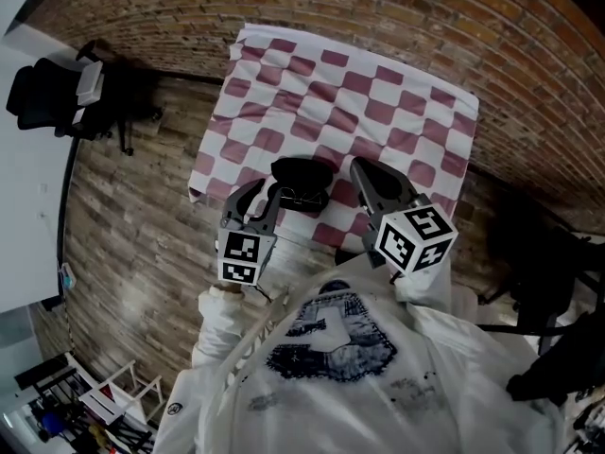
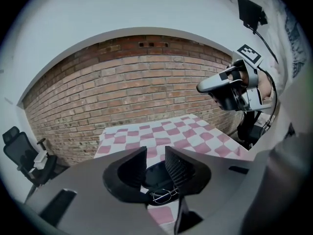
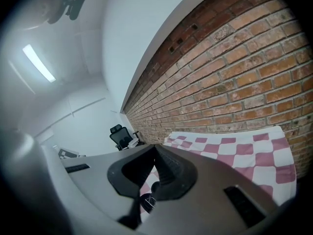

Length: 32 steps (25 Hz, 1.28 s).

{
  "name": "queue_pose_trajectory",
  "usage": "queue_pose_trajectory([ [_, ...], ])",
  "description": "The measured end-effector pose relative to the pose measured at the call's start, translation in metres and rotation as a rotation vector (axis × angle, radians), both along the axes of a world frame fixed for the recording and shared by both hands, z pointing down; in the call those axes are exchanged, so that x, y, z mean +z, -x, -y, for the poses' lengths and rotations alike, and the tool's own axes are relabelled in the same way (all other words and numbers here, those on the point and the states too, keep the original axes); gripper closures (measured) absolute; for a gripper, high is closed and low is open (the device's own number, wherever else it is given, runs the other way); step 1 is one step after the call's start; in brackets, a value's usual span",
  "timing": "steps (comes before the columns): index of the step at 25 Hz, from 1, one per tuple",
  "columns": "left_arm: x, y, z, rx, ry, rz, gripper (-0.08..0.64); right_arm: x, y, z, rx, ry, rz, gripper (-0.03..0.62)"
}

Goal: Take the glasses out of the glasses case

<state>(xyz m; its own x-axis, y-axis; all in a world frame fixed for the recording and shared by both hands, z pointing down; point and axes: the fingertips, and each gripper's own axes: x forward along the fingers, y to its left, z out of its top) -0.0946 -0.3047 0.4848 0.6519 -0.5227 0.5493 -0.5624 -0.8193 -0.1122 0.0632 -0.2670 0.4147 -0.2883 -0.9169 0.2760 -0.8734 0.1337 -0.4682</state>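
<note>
At the near edge of the table (image 1: 444, 121): a black glasses case (image 1: 301, 183) is seen lying open on the pink-and-white checked cover, with a gripper on either side of it.
Glasses (image 2: 164, 195): a thin wire frame is picked out in the left gripper view. It is lying at the near end of the dark case and has not been lifted out. From the head view the frame is too small to be made out.
Left gripper (image 1: 265, 195): it is held over the near left end of the case and tilted downward. The jaws are parted and released, and nothing is pinched between the ribbed pads. The case and the glasses are seen through the gap, lower down. Whether the tips are touching the case cannot be told.
Right gripper (image 1: 361, 168): it is held just to the right of the case, above the checked cover. The jaws are clenched, with the tips brought together, and nothing is caught between them. A sliver of the case and the frame is glimpsed under its jaws in its own view.
Person (image 1: 331, 348): a white top with a dark print is seen at the bottom of the head view, and both grippers are carried out in front of it.
Brick wall (image 1: 397, 8): it is seen rising beyond the far edge of the table.
Floor (image 1: 132, 216): wooden planks are shown to the left of the table.
Office chair (image 1: 57, 93): a black chair is parked at the far left, well apart from the table.
</note>
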Motion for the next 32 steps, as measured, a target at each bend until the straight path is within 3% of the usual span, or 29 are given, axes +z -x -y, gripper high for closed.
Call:
queue_pose_trajectory([
  [11,0.072,-0.016,-0.01,0.19,0.138,0.155,0.29,0.011,-0.008,0.004,0.001,0.023,0.014,0.578],
  [21,0.117,-0.021,-0.008,0.415,0.135,0.349,0.285,0.021,-0.02,0.009,0.021,0.051,0.026,0.578],
  [32,0.153,-0.031,-0.018,0.596,0.135,0.508,0.301,0.032,-0.031,0.012,0.031,0.068,0.051,0.578],
])
